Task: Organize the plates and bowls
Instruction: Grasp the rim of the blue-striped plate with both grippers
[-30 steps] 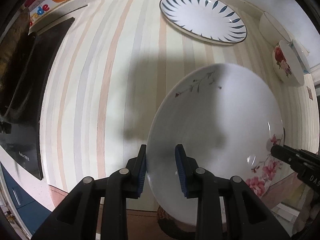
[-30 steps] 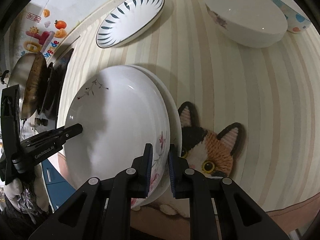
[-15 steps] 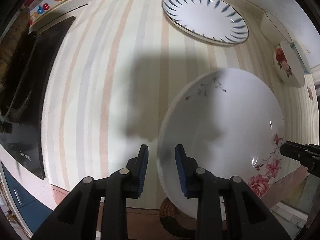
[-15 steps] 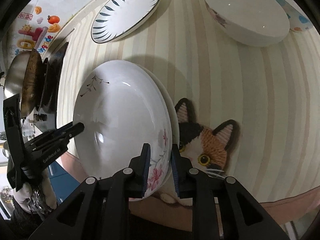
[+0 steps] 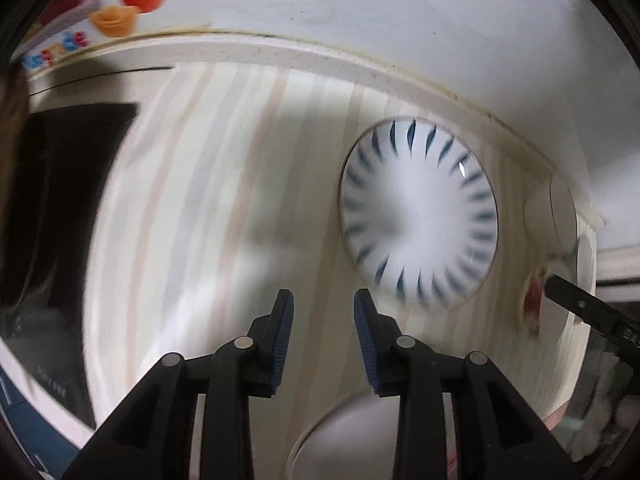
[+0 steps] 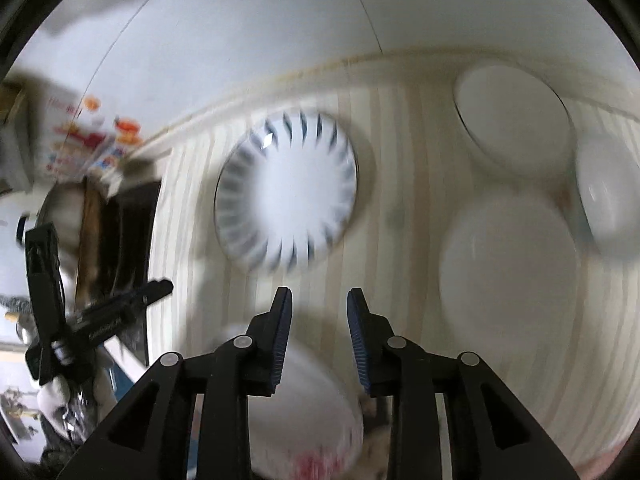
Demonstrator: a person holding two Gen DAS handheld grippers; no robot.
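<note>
Both views are motion-blurred. A white plate with dark blue leaf marks [image 5: 418, 216] lies on the striped counter ahead of my left gripper [image 5: 323, 324], which is open and empty. The same plate shows in the right wrist view [image 6: 286, 196], ahead of my right gripper [image 6: 319, 318], also open and empty. The white floral plate [image 6: 304, 420] lies low under my right gripper; its rim shows under the left one [image 5: 340, 440]. White bowls [image 6: 512, 128] [image 6: 508, 276] stand to the right.
A black stove top [image 5: 60, 208] with a pan lies at the left. The white wall with fruit stickers [image 5: 120, 4] runs behind the counter. A floral bowl [image 5: 560, 280] stands at the far right, near the right gripper's tip [image 5: 592, 308].
Both grippers let go of the floral plate, opened and lifted back. The views now tilt up toward the blue-leaf plate and the wall.
</note>
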